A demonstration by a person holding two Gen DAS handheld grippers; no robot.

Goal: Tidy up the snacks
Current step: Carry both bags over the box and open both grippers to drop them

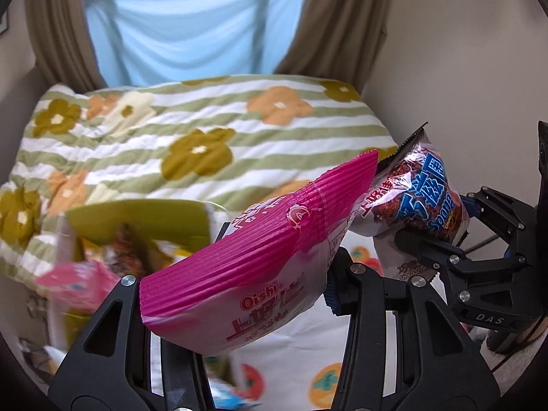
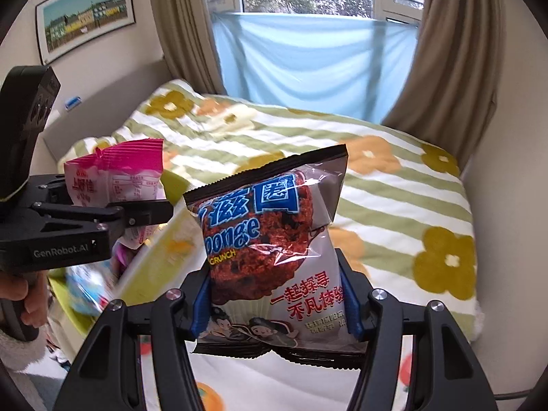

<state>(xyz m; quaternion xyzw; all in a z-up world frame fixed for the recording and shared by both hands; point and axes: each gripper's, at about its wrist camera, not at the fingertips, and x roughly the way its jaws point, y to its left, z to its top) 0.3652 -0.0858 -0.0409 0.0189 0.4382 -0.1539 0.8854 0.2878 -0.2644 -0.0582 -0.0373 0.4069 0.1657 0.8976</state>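
Observation:
My left gripper [image 1: 239, 294] is shut on a pink Oishi snack bag [image 1: 260, 250] and holds it in the air above the bed. The same pink bag [image 2: 116, 181] shows at the left in the right wrist view, clamped in the left gripper [image 2: 137, 219]. My right gripper [image 2: 274, 304] is shut on a brown Sponge Crunch snack bag [image 2: 270, 250], held upright. That brown bag [image 1: 418, 202] and the right gripper [image 1: 445, 250] show at the right in the left wrist view, just beside the pink bag.
A yellow-green box [image 1: 137, 219] holding several snack packs sits low at the left, blurred; it also shows in the right wrist view [image 2: 150, 267]. A striped flower quilt [image 1: 205, 137] covers the bed. Walls and curtains [image 1: 342, 24] stand behind.

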